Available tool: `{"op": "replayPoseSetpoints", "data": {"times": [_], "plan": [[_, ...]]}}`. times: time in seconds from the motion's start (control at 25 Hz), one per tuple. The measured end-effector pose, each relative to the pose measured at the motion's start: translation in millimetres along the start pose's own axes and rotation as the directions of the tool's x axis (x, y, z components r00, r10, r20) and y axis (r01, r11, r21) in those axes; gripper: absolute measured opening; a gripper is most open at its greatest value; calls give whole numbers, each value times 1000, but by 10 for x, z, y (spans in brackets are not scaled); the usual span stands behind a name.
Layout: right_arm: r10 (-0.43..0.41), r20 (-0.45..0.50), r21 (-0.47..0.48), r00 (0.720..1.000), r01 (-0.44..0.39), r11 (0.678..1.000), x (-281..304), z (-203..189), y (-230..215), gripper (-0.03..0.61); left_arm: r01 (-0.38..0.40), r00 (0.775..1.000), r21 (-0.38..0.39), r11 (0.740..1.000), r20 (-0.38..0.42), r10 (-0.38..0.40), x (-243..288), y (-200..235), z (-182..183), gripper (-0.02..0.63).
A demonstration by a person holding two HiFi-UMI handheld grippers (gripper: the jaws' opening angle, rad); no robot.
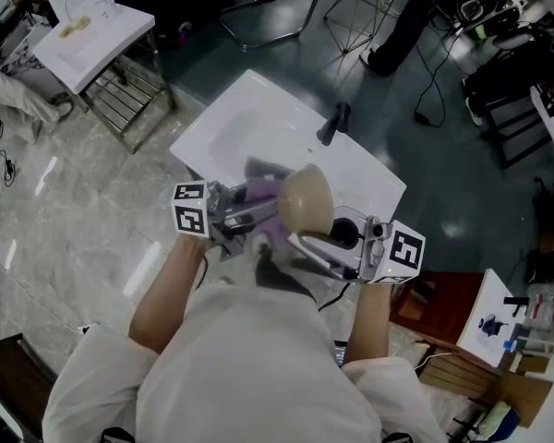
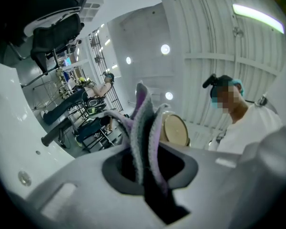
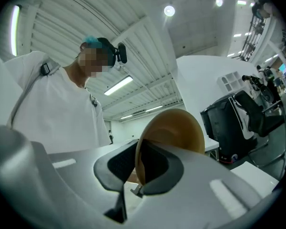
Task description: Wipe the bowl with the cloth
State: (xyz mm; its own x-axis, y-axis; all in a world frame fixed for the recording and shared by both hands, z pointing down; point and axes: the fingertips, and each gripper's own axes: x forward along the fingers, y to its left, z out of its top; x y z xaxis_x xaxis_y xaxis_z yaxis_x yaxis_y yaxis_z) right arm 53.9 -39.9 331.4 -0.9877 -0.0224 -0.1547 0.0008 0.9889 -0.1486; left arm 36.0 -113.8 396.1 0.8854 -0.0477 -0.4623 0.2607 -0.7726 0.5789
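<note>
The surface I work above is a white sink (image 1: 249,123). On its far rim, toward the right, stands a black faucet (image 1: 333,123). Left of the sink the floor is pale marbled tile (image 1: 55,238). Behind and right of the sink it is dark grey floor (image 1: 443,183), and a black cable (image 1: 434,81) lies there. Far left behind the sink, a second white basin (image 1: 92,30) sits on a metal rack (image 1: 120,100).

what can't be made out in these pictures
- Whether the cloth touches the bowl: head view, blurred where they overlap.
- The bowl's inside, clean or dirty: head view too blurred, right gripper view partly blocked by the right gripper.
- The sink, its near edge: head view, behind the person.
</note>
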Motion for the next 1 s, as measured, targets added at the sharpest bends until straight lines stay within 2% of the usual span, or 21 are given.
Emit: {"op": "replayPoseSetpoints", "data": {"times": [0.08, 0.2, 0.4, 0.68, 0.8, 0.88, 1.0], "plan": [[-59, 24, -5, 998, 59, 998, 0, 31, -114, 20, 2, 1000, -13, 1000, 29, -2, 0, 4, 12, 61], [-149, 63, 2, 987, 149, 989, -30, 78, -278, 20, 11, 1000, -11, 1000, 29, -10, 55, -22, -23, 61], [-304, 119, 50, 945, 300, 953, -60, 99, -556, 20, 41, 997, -15, 999, 60, -40, 99, -109, 5, 61], [-414, 100, 79, 905, 407, 910, -82, -1, -733, 20, 89, 994, 12, 996, 57, -89, 174, -264, 32, 63], [-434, 85, 93, 897, 427, 900, -94, -60, -772, 20, 92, 995, 47, 995, 28, -94, 220, -315, 40, 63], [-450, 82, 101, 889, 442, 891, -126, -83, -809, 18, 55, 998, 102, 993, -17, -54, 244, -291, 30, 63], [-488, 48, 101, 871, 482, 870, -224, -160, -873, 18, -10, 997, 209, 978, -74, 26, 274, -244, -3, 63]]}}
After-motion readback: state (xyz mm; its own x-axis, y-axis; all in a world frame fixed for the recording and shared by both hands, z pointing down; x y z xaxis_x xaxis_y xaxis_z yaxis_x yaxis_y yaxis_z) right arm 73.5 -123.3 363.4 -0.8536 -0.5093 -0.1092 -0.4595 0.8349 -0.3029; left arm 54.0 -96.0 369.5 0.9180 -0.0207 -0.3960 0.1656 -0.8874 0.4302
